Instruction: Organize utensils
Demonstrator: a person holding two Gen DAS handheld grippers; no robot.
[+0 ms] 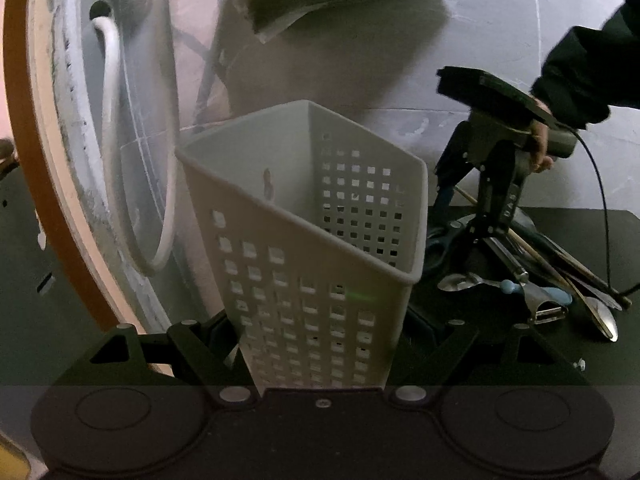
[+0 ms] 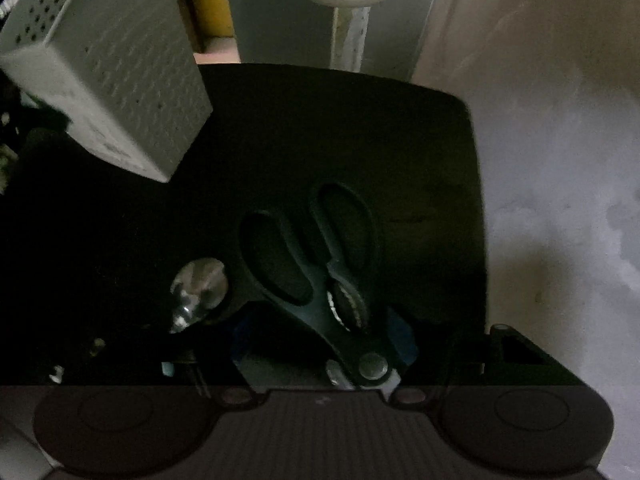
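A black mat (image 2: pixel 400 140) is covering the grey surface. The white perforated utensil caddy (image 1: pixel 304 240) is standing tilted at its left, clamped between the left gripper's (image 1: pixel 320 344) fingers. To the right, the right gripper (image 1: pixel 472 216) is pointing down over the utensil pile, fingers parted and gripping nothing, black scissors (image 2: pixel 320 264) lying between them. Spoons (image 1: pixel 460 282), a blue-handled peeler (image 1: pixel 544 300) and chopsticks (image 1: pixel 560 264) are lying near right

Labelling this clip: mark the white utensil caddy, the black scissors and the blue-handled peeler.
white utensil caddy (image 1: pixel 320 304), left wrist view, perforated front wall.
black scissors (image 2: pixel 344 236), right wrist view, between the two handle loops.
blue-handled peeler (image 1: pixel 554 294), left wrist view, pale blue handle.
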